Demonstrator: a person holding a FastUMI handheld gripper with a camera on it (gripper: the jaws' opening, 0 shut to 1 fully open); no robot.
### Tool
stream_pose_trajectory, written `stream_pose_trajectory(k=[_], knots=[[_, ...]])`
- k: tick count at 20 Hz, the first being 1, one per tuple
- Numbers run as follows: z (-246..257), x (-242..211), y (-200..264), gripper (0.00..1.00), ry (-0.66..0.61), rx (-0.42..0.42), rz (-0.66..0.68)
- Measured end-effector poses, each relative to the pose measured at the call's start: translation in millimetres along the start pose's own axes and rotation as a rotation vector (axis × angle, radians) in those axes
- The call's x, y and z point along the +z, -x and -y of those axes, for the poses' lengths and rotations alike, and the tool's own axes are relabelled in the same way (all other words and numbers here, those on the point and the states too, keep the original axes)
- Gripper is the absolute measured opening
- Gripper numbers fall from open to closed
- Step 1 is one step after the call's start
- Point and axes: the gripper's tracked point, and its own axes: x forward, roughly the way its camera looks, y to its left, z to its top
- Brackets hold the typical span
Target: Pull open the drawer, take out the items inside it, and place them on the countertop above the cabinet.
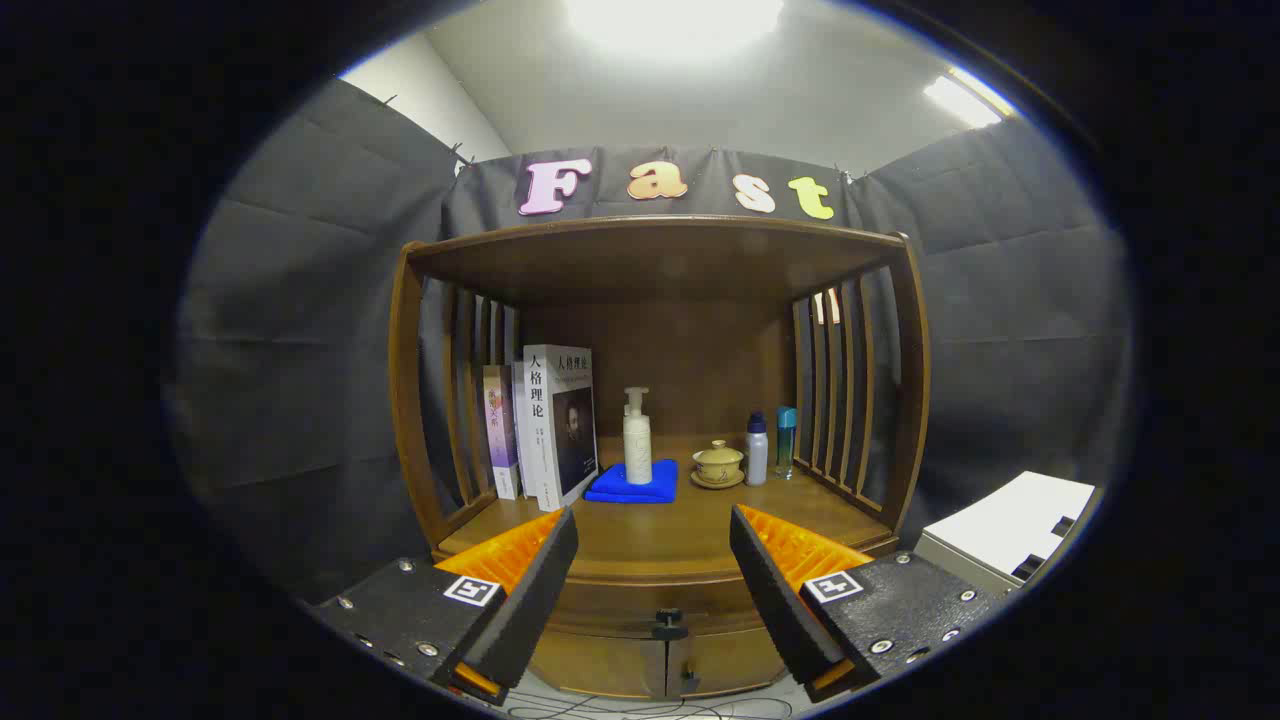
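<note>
Fingers (655, 590) wide apart, holding nothing | drawer (610, 605) shut, stiff wood | grab small knob (669, 626) squarely

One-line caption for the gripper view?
Open tool faces the cabinet's shut drawer, knob between its fingers.

Two fingers are seen on the gripper (653, 560), spread wide with nothing between them. Ribbed inner faces and flat, textured pads (540, 590) are shown. Each finger is carried on a black speckled block (silver screws dotted along it), and a square black-and-white marker is fixed on each.
</note>
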Motion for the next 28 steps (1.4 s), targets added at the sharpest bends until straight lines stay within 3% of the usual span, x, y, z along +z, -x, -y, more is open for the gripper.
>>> stream_pose_trajectory(k=[6,11,23,28], knots=[[8.8,-5.0,-2.4,0.95,-0.036,0.002,-0.01],[19.9,-21.2,-0.8,0.95,0.023,-0.001,-0.005],[9.1,-58.3,0.8,0.95,-0.019,-0.01,0.01],[-11.1,-92.6,-13.6,0.95,0.013,0.023,0.0]])
